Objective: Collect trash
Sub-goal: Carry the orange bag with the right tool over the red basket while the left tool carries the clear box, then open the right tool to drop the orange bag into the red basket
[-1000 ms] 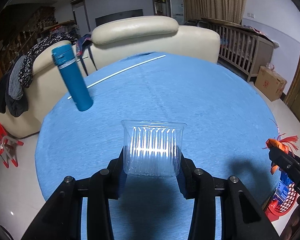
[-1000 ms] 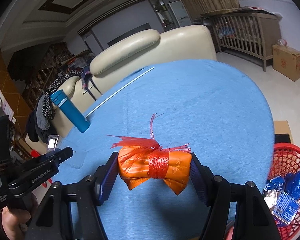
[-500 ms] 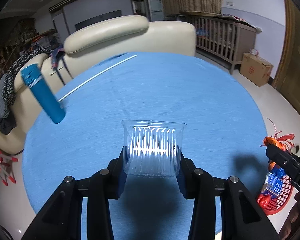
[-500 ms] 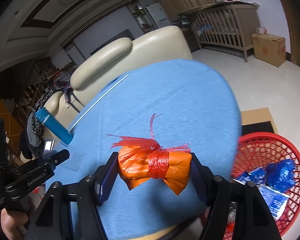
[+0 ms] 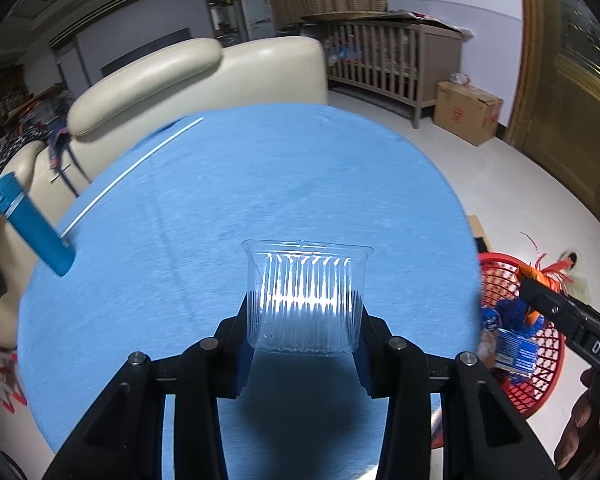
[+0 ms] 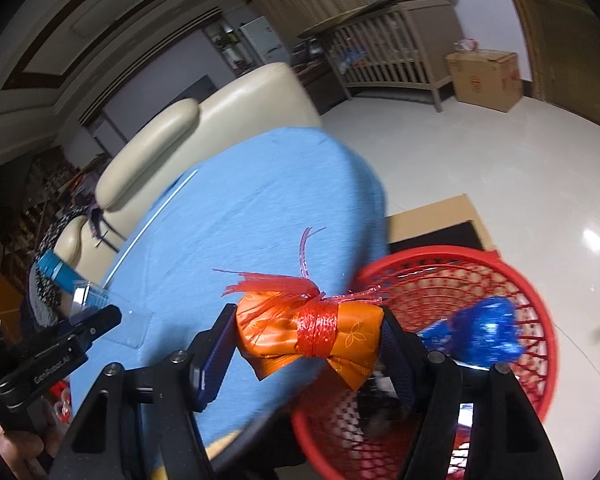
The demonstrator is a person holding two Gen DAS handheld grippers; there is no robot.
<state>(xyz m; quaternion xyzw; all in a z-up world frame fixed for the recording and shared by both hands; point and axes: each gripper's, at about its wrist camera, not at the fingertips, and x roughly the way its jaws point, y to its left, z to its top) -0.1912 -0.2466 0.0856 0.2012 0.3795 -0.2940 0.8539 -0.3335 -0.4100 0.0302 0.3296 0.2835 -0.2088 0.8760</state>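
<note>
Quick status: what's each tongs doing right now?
Left tongs: shut on the clear tub.
Right tongs: shut on the orange bundle.

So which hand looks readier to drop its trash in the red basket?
The right gripper: its orange packet hangs at the red basket rim, while the left gripper holds its clear plastic tub over the blue table.

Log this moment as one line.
left tool: shut on clear plastic tub, over blue table | right tool: shut on orange wrapper bundle, at red basket
</note>
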